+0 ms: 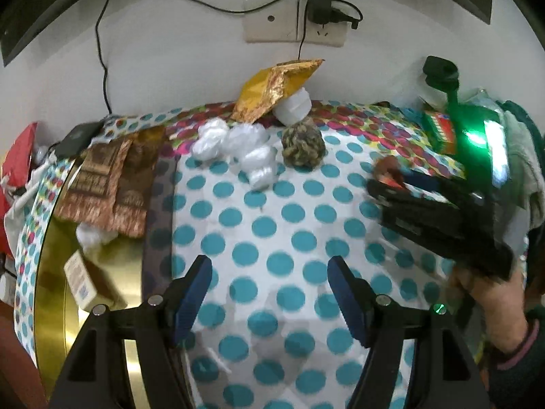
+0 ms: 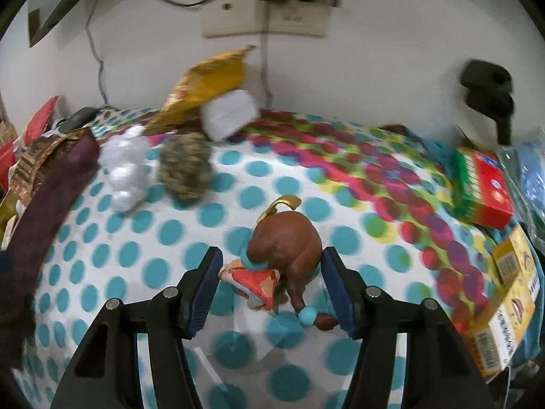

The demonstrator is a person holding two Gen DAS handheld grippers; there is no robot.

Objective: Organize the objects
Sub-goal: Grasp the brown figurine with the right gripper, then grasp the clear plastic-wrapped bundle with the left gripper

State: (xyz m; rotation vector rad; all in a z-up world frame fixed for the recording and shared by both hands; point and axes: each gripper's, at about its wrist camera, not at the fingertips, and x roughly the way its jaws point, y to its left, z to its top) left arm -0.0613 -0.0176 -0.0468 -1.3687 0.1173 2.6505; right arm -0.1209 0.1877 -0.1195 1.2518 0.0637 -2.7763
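Note:
A brown toy figurine with teal beads and an orange part sits between the pads of my right gripper, which is shut on it above the dotted cloth. In the left wrist view the right gripper comes in from the right, blurred, with a bit of the red-brown toy at its tips and a hand behind it. My left gripper is open over the cloth with nothing between its fingers. A woven ball and white plastic wads lie further back.
A round gold tin at the left holds a small box, with brown packets over its rim. A gold foil bag and a white pot lean at the wall. A red-green box and a yellow box sit right.

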